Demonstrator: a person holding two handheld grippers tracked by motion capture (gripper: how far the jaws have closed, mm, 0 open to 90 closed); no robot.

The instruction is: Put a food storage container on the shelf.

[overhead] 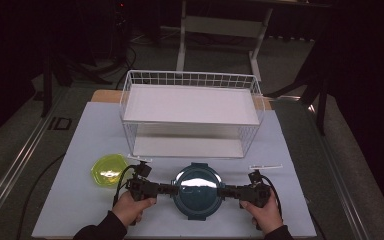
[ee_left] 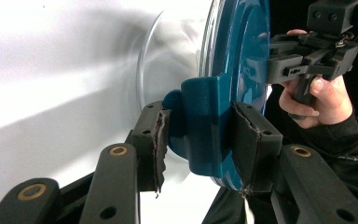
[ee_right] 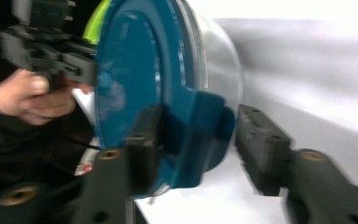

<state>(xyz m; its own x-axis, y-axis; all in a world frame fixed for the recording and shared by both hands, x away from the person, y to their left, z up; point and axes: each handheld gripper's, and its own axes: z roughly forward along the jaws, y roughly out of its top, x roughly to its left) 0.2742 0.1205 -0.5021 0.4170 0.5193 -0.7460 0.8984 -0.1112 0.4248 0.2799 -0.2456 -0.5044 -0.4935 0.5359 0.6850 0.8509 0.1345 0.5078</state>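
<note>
A round clear container with a teal lid (overhead: 197,187) rests on the white mat near the front edge. My left gripper (overhead: 172,188) comes in from its left side. In the left gripper view, that gripper (ee_left: 198,140) is shut on the lid's teal side latch (ee_left: 205,121), with both pads against it. My right gripper (overhead: 225,191) meets the container from the right. In the right gripper view its jaws (ee_right: 198,140) straddle the opposite latch (ee_right: 200,135); one pad is against it and a narrow gap shows at the other pad (ee_right: 258,135).
A yellow-green bowl (overhead: 109,170) sits on the mat just left of the left gripper. A white two-shelf wire rack (overhead: 190,104) stands behind the container. A small white strip (overhead: 266,166) lies near the right gripper. Dark floor surrounds the table.
</note>
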